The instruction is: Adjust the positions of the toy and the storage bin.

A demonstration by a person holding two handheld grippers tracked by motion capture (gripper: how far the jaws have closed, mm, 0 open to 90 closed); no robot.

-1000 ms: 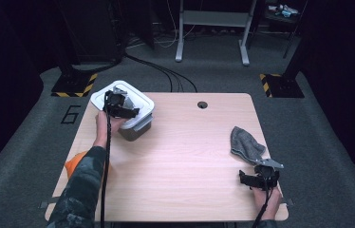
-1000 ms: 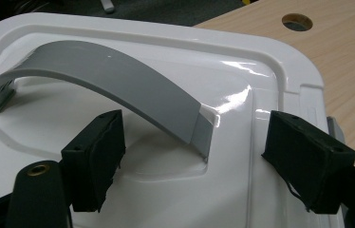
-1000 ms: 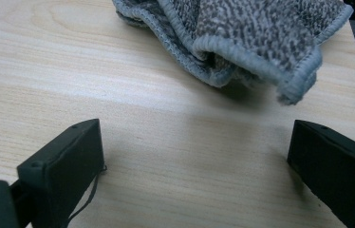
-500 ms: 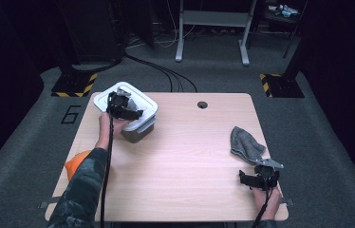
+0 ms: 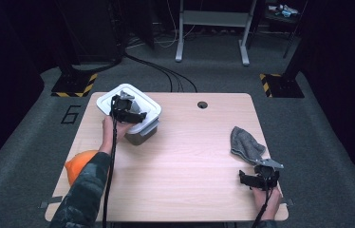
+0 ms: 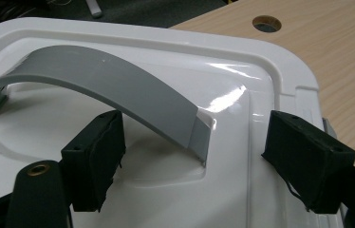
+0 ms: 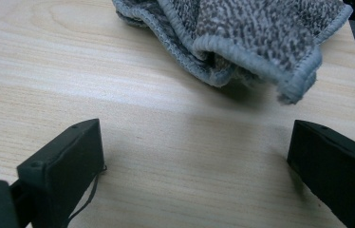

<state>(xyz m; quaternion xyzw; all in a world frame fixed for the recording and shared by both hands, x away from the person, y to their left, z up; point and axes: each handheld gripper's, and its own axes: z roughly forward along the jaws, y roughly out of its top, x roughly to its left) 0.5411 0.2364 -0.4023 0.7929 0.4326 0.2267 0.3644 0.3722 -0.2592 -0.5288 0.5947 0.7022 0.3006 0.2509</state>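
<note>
Wooden table [image 5: 190, 161] carries everything, and nearest to the person, at about 5 o'clock on it, the right gripper [image 5: 255, 180] rests low with its jaws spread wide and nothing between them. In the right gripper view its two black pads stand far apart over bare wood, and the grey cloth [image 7: 242, 35] lies crumpled just ahead of them, not touching. In the high view this cloth [image 5: 244, 145] sits at about 3 o'clock, just beyond that gripper. At about 8 o'clock an orange object [image 5: 78, 164] lies at the table edge, beside the camouflage sleeve [image 5: 88, 194]. Farther, at about 10 o'clock, stands the white-lidded container [image 5: 135, 116], and the left gripper [image 5: 127, 110] is over its lid. In the left gripper view the jaws are open, one pad [image 6: 95, 159] on each side of the near end of the grey arched handle [image 6: 114, 90], without pressing it. A round hole [image 5: 202, 104] is near 12 o'clock.
</note>
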